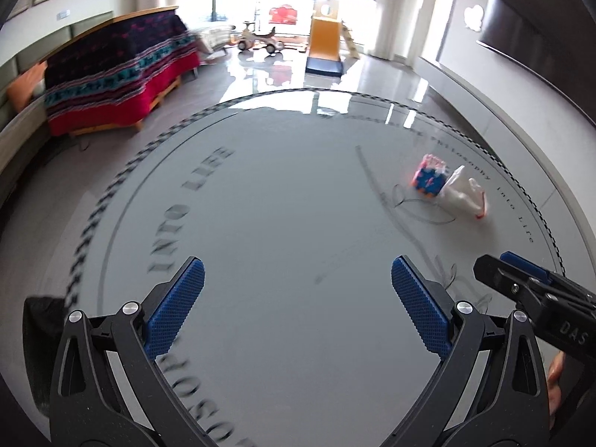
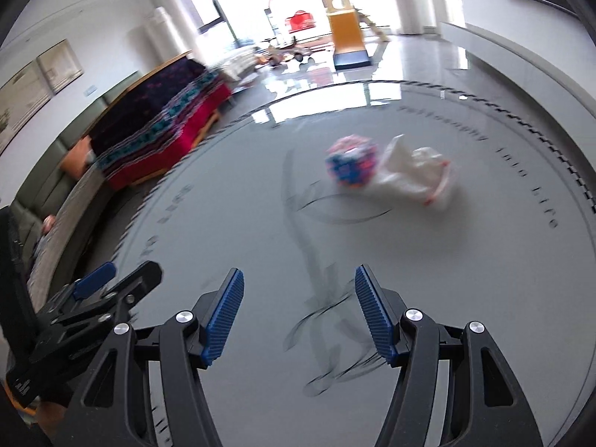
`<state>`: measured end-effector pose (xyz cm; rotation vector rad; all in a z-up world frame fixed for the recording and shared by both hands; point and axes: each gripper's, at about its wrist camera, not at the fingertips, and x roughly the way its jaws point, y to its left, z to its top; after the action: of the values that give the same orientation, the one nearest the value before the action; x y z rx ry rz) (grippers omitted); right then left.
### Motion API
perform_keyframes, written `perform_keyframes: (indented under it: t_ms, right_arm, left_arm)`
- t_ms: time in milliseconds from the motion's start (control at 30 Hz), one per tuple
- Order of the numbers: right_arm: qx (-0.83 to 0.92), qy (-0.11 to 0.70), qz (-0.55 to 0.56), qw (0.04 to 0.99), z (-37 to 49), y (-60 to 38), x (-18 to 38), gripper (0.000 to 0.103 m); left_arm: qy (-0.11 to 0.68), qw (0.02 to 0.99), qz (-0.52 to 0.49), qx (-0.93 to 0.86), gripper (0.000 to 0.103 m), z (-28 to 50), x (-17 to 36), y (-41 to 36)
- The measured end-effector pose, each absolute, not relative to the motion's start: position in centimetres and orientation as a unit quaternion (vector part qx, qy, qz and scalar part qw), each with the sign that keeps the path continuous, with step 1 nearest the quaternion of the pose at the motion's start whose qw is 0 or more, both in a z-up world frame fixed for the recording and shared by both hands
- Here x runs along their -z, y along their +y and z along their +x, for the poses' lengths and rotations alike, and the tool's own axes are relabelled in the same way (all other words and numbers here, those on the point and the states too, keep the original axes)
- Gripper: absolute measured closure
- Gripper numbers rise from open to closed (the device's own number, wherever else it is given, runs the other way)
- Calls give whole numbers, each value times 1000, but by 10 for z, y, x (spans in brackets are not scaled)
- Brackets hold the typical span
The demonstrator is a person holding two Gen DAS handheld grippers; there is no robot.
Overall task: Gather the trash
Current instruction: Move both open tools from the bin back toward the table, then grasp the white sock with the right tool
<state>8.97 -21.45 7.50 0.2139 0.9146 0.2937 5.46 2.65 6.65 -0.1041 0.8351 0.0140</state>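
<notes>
trash lay toward the far right edge of the round table (image 1: pixel 283 201): a crumpled wrapper (image 2: pixel 350 164) in blue, pink and orange, touching a white bag (image 2: pixel 417 178) on its right side. both were blurred, so finer detail could not be told.

the right claw (image 2: pixel 298 313) hung over the near part of the table with its jaws spread wide and nothing between them; the trash sat ahead of it and slightly right, well apart. the left claw (image 1: pixel 298 298) was likewise wide open and empty, further from the trash, with the wrapper (image 1: pixel 430 178) and bag (image 1: pixel 465 193) off to its right.

the step looked like a reach, and the right claw seemed the better placed for it. to do it well, it probably needed to steer a little right, keep the jaws wide, come in low over the tabletop, and straddle one piece rather than both. the bag looked thin and limp, so pinching a bunched fold would likely hold better than a loose edge. the smooth, glossy surface might let the wrapper skid if nudged.
</notes>
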Motion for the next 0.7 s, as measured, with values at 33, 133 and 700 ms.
perform_keyframes:
  t_ms: [33,133,700]
  right_arm:
    - [-130,440,105,883,100,-223,-72,39]
    - [-109,444,112,882,126,-239,-64,39]
    - [-45,478,119,869,196,-286,-23,91]
  left_arm:
    - [406,913,-49,0,6,64,-67,20]
    - [408,912,-39,11,6,86,-65,5]
    - [411,910,10,60,6,163,-55,-63]
